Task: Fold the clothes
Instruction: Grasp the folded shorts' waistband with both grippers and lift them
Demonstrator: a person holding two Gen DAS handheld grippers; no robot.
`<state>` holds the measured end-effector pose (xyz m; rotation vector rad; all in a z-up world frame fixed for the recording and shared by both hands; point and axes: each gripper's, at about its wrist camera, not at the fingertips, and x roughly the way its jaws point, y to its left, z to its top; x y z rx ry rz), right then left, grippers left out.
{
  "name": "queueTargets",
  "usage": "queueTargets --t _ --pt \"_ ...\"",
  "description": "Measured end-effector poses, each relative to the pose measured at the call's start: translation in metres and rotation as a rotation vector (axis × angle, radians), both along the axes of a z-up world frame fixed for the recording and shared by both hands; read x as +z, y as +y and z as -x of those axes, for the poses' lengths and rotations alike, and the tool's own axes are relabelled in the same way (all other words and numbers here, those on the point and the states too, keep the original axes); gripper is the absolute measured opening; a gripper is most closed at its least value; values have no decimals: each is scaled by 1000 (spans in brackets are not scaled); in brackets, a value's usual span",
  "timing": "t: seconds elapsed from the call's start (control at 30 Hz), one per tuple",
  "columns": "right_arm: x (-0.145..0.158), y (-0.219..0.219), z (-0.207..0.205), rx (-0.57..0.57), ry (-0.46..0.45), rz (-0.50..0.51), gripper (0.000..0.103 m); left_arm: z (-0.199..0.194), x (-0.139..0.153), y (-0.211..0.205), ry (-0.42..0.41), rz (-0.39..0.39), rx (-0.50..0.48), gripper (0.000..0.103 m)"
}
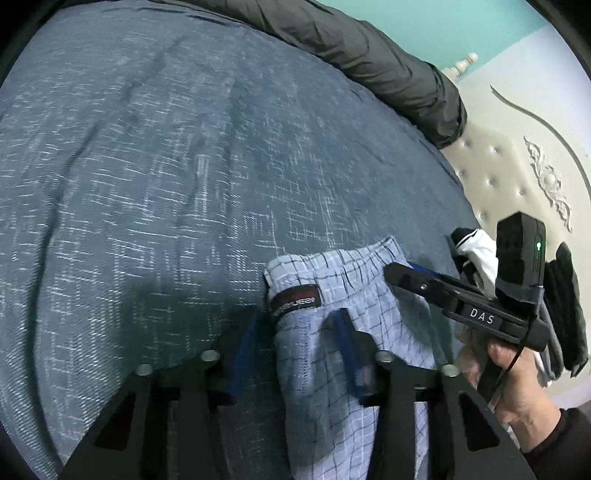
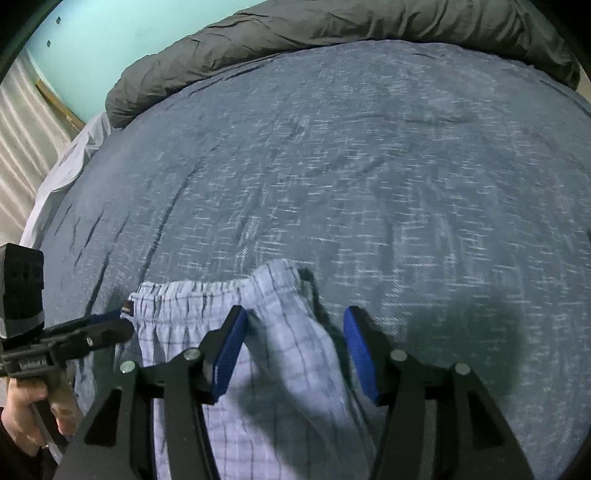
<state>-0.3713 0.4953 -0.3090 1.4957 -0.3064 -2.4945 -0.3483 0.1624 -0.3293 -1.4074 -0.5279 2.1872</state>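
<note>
Near the bed's front edge lie light blue checked shorts, waistband toward the middle of the blue-grey cover and legs running back under both cameras. A dark label sits at one end of the waistband.

The left gripper straddles the label end of the waistband. Its blue pads stand either side of a bunched ridge of cloth, close against it (motion blur hides whether they press, so I cannot tell if it is gripping). In the right wrist view this gripper comes in from the left, its tip at the waistband corner, with a hand on its handle.

The right gripper stands spread over the other end of the waistband. A raised fold of the shorts lies between its pads; the left pad is just beside the cloth, the right one apart from it over the cover. In the left wrist view that gripper reaches in from the right, tip on the shorts, and a hand in a dark sleeve holds its grip.

A dark grey duvet is bunched along the bed's far edge. At the right edge, against the tufted headboard, lies a small heap of black and white clothes.
</note>
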Motion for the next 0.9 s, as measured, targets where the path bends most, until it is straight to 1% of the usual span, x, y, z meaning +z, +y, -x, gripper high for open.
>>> queueTargets --t 0.03,0.07,0.1,0.13,0.17,0.2,0.23,0.4,0.57,0.77,0.9 --pt "-1 -1 1 3 -1 2 55 0 0 1 0 3 -3 28" --pt "-2 -2 2 5 -1 4 52 0 1 1 6 6 -6 26" --pt "-3 -3 2 7 -2 7 48 -1 3 0 12 9 -9 22" --pt "-2 -2 3 7 -2 27 37 -2 5 0 18 11 -12 18" --pt "-1 -1 2 3 2 41 27 -3 6 -1 24 14 -15 17" --pt "2 0 1 -2 15 46 21 -4 9 -1 31 17 -18 14" --pt "6 1 -2 2 33 52 10 -6 14 -1 44 19 -21 14" --pt "31 3 -22 37 121 63 6 -17 43 3 99 31 -39 13" --pt "63 12 -46 25 206 82 6 -35 82 10 163 37 -62 12" --pt "113 13 -76 8 328 108 6 -67 141 17 257 42 -81 12" --pt "147 12 -101 4 407 124 6 -91 182 22 321 62 -98 12"
